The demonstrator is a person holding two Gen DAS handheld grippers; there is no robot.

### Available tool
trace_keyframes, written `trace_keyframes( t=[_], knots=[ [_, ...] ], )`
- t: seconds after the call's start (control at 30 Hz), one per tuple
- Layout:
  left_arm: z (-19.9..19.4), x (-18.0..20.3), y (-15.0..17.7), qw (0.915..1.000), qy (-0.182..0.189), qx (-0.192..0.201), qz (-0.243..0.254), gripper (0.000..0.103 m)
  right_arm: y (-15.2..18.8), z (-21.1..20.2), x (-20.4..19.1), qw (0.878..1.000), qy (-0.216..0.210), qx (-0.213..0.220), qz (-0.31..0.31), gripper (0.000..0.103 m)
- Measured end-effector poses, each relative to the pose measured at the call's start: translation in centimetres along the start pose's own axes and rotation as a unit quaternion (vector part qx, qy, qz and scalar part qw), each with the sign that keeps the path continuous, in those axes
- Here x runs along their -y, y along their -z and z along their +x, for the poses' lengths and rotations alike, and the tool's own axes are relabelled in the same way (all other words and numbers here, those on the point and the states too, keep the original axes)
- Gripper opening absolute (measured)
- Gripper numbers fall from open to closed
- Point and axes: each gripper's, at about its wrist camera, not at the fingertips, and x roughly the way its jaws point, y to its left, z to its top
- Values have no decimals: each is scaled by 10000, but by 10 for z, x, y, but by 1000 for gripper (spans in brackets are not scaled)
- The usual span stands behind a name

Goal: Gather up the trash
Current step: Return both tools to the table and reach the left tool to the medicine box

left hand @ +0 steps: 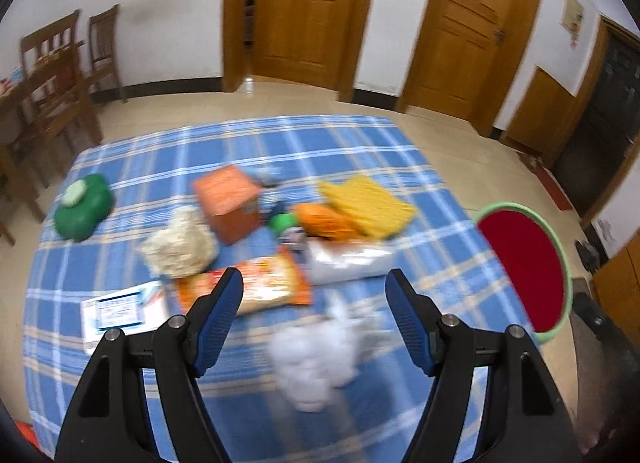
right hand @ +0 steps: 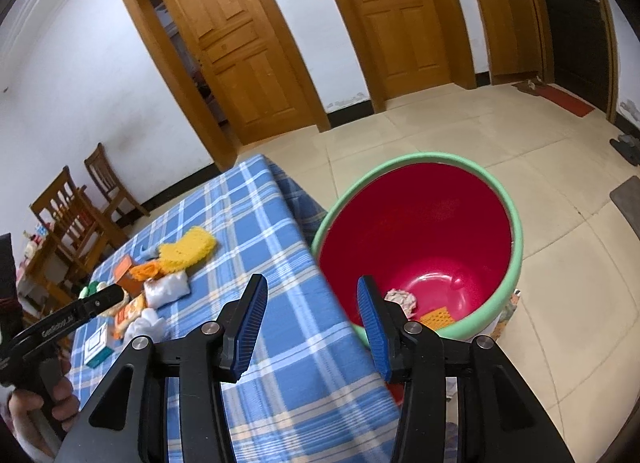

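A: Trash — where does it stand?

B: A crumpled wad and an orange scrap lie in the bin beside the table. I judge it barely begun: tissue, wrapper, bag and more sit on the cloth.

A: Tongs?

B: My left gripper gapes empty above the tissue; my right gripper hangs released, empty, at the table's edge.

Trash bin: red inside, green rim, upright on floor just right of table. Contents: crumpled paper, orange mesh scrap. On tablecloth: white tissue wad, orange snack wrapper, orange box, near-centre cluster.
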Motion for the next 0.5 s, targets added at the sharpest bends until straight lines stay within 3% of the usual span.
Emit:
trace_keyframes(
  t=[0.5],
  knots=[
    [21,-122,3,9912,-1177,-294,-527,73,15,8,-28,9995,-47,-216,-203,48]
  ],
)
